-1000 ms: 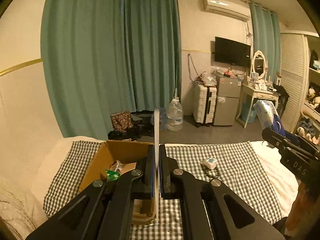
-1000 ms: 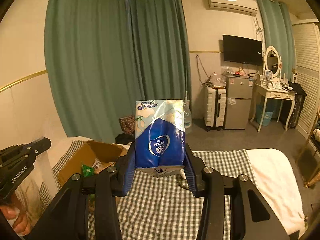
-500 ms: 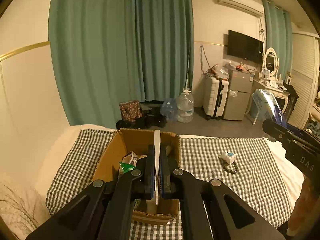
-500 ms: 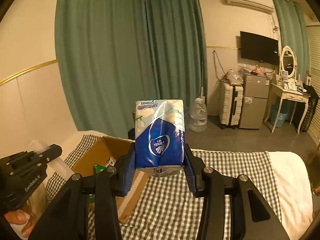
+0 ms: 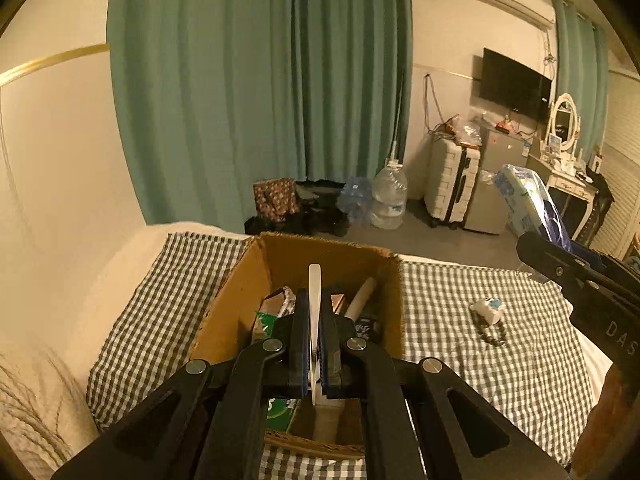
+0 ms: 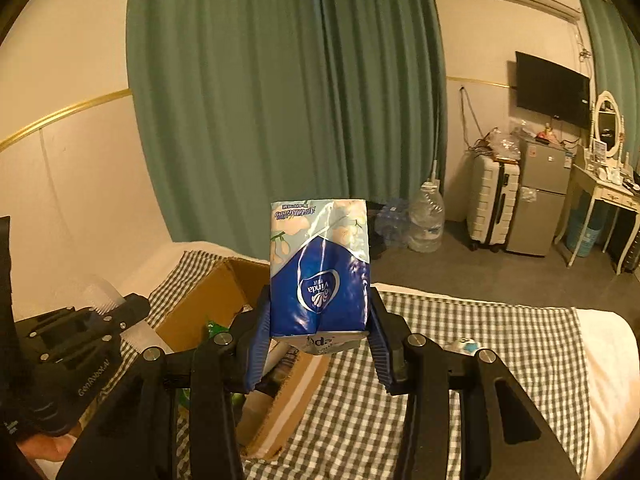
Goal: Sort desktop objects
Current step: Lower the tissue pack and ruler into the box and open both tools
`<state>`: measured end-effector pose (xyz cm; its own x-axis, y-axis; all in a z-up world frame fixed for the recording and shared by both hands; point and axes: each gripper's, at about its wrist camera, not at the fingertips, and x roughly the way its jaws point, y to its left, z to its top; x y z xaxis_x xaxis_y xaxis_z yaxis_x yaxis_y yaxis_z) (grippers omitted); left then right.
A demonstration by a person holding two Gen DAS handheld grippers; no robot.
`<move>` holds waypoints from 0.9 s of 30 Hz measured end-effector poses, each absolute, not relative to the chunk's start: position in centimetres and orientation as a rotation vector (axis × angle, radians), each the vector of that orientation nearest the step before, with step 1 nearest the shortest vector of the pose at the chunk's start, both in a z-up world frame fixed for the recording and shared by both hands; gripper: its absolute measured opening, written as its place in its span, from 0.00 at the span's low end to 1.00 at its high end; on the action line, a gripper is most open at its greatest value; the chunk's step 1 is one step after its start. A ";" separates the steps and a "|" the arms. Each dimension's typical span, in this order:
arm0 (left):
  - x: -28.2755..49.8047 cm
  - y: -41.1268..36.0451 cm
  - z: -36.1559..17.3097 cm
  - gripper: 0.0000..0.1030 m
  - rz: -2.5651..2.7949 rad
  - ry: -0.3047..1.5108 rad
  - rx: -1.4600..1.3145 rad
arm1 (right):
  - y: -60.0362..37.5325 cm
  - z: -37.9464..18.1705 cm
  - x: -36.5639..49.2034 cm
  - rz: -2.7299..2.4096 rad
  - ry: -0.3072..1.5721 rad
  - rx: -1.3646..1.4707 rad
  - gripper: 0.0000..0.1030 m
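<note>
My left gripper (image 5: pixel 314 312) is shut on a thin clear plastic comb (image 5: pixel 314 292), seen edge-on, held over the open cardboard box (image 5: pixel 224 300) that holds several items. In the right wrist view the comb (image 6: pixel 96 294) sticks out of the left gripper at the far left. My right gripper (image 6: pixel 319 312) is shut on a blue and white tissue pack (image 6: pixel 319 268), held upright above the checked cloth, to the right of the box (image 6: pixel 192 308). The pack also shows in the left wrist view (image 5: pixel 528 204).
A small white object (image 5: pixel 486 308) and a dark bracelet-like item (image 5: pixel 494 338) lie on the checked cloth (image 5: pixel 500 360) right of the box. The floor beyond holds a water jug (image 5: pixel 388 196), a suitcase (image 5: pixel 452 188) and bags.
Both grippers have moved left and forward; the left gripper with the comb now hangs over the box. The right gripper with the tissue pack has come nearer the box.
</note>
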<state>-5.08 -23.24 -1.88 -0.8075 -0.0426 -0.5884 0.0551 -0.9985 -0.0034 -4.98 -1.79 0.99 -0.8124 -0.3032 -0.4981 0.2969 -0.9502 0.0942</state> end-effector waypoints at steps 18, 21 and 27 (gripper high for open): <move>-11.4 -28.3 -9.5 0.03 -2.786 0.113 1.156 | -8.4 -6.1 -10.9 -2.578 0.040 0.904 0.42; -12.4 -28.7 -10.4 0.03 -2.779 0.120 1.186 | -9.5 -7.5 -11.8 -2.550 0.059 0.934 0.42; -14.0 -28.7 -12.7 0.03 -2.757 0.105 1.258 | -11.1 -10.0 -13.6 -2.501 0.086 0.990 0.42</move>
<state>-13.99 -28.68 -12.69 -0.6507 -0.0709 -0.7560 0.1281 -0.9916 -0.0173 -13.57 -11.10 -9.98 -0.6430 -0.3827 -0.6634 0.4273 -0.8981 0.1039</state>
